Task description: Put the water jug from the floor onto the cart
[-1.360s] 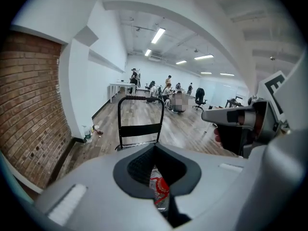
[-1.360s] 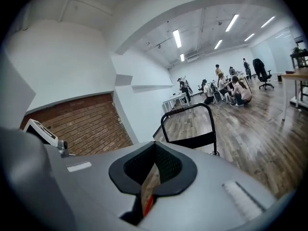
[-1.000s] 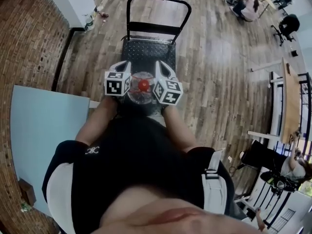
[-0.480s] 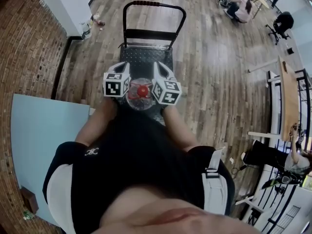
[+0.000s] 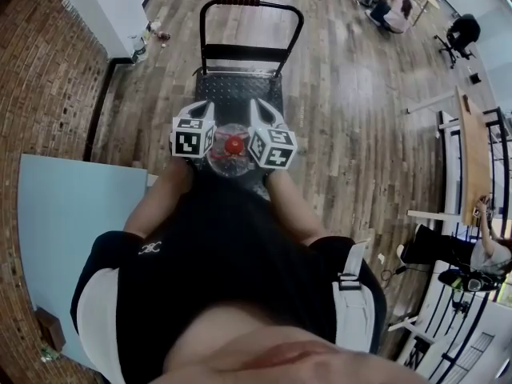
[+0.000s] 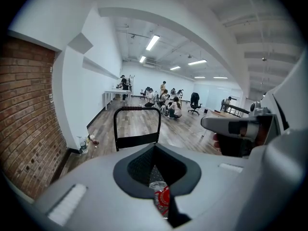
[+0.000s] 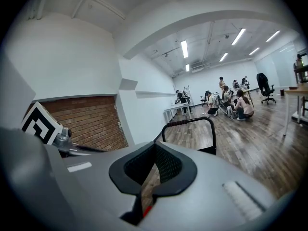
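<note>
barely moved since a second ago, water jug (image 5: 233, 146) sits between left gripper (image 5: 200, 110) at 9 o'clock and right gripper (image 5: 266, 114) at 3, both jaws closed tight; cart (image 5: 240, 93) at 12.

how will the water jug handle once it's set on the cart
Likely heavy: the water jug looks large, flanked by left gripper and right gripper. Its clear round body may be slippery and could roll if tipped on the cart.
</note>
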`<state>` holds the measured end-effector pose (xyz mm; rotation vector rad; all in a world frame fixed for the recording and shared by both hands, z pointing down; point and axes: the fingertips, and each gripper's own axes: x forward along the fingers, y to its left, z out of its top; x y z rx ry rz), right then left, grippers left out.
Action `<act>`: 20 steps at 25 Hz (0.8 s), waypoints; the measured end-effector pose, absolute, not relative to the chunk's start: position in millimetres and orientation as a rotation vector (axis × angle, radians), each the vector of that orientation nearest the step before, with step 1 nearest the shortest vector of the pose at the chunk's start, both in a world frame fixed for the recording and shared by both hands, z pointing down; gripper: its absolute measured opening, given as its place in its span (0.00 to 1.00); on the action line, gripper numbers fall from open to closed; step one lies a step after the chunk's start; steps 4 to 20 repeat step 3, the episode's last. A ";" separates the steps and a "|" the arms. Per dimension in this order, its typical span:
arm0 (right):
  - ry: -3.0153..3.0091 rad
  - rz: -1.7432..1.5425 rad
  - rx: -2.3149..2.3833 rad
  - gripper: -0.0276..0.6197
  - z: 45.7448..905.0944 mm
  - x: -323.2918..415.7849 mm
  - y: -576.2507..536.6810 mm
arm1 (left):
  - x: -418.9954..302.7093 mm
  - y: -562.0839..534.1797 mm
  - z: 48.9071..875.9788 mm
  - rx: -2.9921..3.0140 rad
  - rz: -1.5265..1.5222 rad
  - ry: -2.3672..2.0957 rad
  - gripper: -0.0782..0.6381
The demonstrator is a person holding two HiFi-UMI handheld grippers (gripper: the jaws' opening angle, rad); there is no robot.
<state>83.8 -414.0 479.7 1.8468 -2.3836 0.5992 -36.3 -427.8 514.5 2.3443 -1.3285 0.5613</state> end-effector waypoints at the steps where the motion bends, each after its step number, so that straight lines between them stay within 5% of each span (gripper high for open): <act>1: -2.383 0.598 1.847 0.06 480.4 82.7 -412.4 | -37.4 -426.1 515.6 2.342 0.559 -1.326 0.11; 20: -2.381 0.594 1.848 0.06 481.9 80.4 -408.8 | -40.1 -422.5 517.7 2.338 0.553 -1.324 0.11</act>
